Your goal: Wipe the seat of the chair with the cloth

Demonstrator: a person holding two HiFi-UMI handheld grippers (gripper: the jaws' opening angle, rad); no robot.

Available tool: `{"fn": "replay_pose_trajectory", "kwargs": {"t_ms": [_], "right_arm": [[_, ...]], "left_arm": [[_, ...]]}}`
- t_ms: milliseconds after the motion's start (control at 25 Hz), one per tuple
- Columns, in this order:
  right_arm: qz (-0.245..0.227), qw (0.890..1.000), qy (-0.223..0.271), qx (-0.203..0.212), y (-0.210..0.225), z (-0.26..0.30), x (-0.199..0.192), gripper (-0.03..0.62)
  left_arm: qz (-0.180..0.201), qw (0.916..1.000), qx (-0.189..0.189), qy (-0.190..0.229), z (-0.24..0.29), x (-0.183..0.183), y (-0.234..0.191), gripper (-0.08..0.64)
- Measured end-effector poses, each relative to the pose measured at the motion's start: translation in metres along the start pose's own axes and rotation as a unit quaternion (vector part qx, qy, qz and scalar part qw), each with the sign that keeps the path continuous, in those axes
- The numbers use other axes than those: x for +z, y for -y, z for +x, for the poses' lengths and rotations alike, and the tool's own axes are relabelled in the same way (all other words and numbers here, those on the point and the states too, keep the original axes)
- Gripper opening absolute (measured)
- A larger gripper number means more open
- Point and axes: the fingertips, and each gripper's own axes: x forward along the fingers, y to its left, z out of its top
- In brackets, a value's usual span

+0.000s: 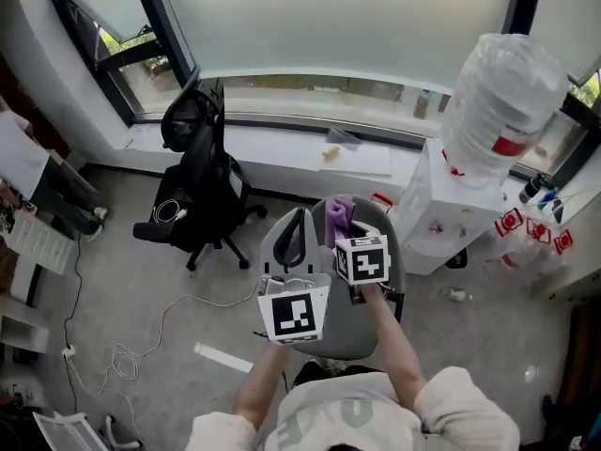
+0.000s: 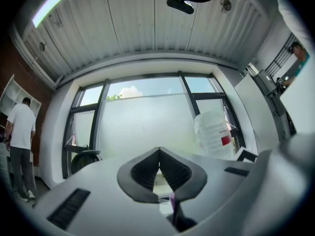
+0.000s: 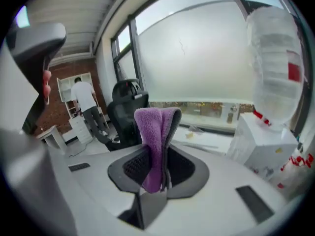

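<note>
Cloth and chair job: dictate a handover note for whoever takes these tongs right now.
Left tongs: shut, nothing in them.
Right tongs: shut on the purple cloth, which stands folded above the jaws.
Black office chair: by the window, off to the left, apart from both tongs.
Done: cloth is in hand.
Left: bring the cloth to the seat and wipe it; the cloth touches no seat yet.

Daylit frosted window (image 1: 329, 17) spans the far wall. Grey floor (image 1: 113, 280) with loose cable (image 1: 120, 353); black office chair (image 1: 199, 181) left, water dispenser (image 1: 439, 209) right.
</note>
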Motion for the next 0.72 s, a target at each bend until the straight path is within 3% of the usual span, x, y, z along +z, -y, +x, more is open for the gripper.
{"fn": "replay_pose_trajectory", "kwargs": {"t_ms": [160, 280, 480, 720], "right_arm": [[-0.026, 0.994, 0.097, 0.03, -0.022, -0.062, 0.085, 0.089], [-0.058, 0.984, 0.161, 0.049, -0.037, -0.107, 0.118, 0.089], [-0.107, 0.963, 0.24, 0.065, -0.063, -0.158, 0.138, 0.091], [-0.118, 0.94, 0.304, 0.101, -0.084, -0.196, 0.142, 0.091]], "left_arm": [[0.006, 0.999, 0.01, 0.043, -0.01, 0.06, -0.003, 0.012], [0.0, 0.9978, 0.016, 0.064, -0.022, 0.089, 0.0, 0.012], [-0.019, 0.9978, 0.027, 0.058, -0.041, 0.091, -0.004, 0.012], [-0.017, 0.9976, 0.041, 0.053, -0.049, 0.08, -0.003, 0.012]]}}
